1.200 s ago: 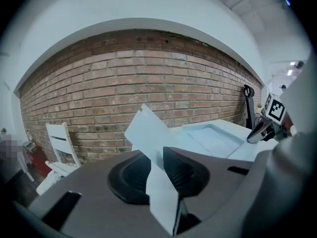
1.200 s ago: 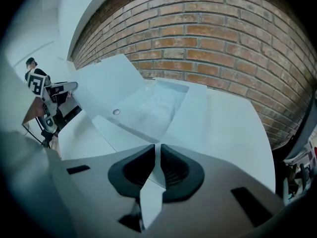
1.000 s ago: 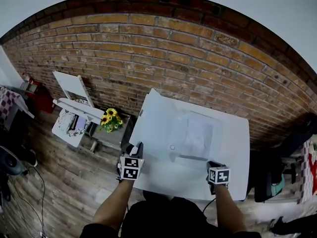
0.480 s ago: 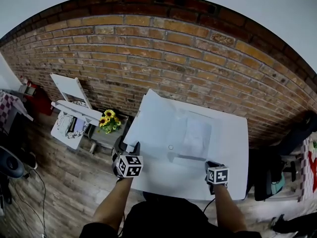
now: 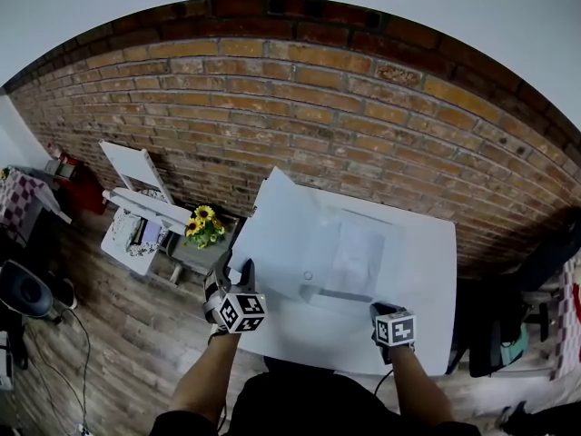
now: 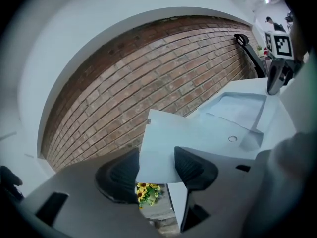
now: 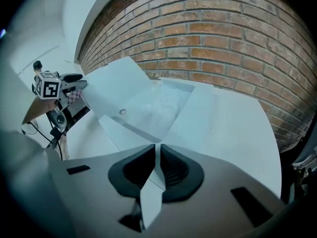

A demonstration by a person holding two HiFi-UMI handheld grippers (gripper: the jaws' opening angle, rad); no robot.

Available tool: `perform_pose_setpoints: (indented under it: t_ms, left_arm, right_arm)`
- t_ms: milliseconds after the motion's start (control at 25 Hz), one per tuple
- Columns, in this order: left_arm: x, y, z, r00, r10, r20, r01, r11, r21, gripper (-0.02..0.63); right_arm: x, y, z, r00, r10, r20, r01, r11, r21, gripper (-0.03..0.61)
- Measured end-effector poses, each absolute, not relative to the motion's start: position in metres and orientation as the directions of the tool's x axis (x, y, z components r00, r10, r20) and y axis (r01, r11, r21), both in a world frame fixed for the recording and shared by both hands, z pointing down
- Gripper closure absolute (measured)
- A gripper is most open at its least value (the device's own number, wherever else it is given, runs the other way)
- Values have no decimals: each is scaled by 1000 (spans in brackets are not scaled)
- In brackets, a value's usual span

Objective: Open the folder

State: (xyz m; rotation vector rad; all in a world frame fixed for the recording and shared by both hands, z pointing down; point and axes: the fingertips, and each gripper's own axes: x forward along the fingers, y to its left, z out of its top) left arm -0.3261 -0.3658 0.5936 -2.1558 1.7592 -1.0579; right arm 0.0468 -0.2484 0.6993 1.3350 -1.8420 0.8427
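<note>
Nearest us, at the near edge of the smooth white table, the right gripper has its dark ribbed pads pressed together on a thin white flap of the folder. That flap shows edge-on between them in the right gripper view. Off the table's near left corner the left gripper points up and away. Its jaws stand spread, having just been closing in a little. The near corner of the cover lies broadside between the pads, and we cannot see them squeezing it. The folder is a flat rectangle of thin, pale, slightly see-through plastic with a matte sheen. It lies in the middle of the table with its long axis running from the near edge toward the far edge. Its cover is a stiff, sharp-cornered sheet raised on the left side. It tilts up and out over the table's left edge, with its free far corner pointing at the wall. A small round snap sits on the cover near its lower edge. Past the table's left edge, sunflowers stand on a low stand. Behind everything runs the rough red-brown brick wall with pale mortar lines.
</note>
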Motion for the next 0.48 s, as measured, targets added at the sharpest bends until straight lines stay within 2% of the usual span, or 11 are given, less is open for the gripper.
perform_pose_setpoints:
  t_ms: [160, 240, 480]
  left_arm:
    - [-333, -367, 591, 51, -901, 430, -832, -276, -481, 414]
    - [-337, -366, 586, 54, -902, 429, -858, -262, -442, 457]
    - [-329, -365, 564, 75, -911, 407, -903, -235, -359, 497]
  right_arm:
    - [45, -249, 696, -253, -493, 832, -952, 280, -124, 536]
    - [44, -252, 691, -270, -504, 820, -948, 289, -134, 538]
    - [37, -276, 652, -390, -624, 677, -916, 340, -215, 563]
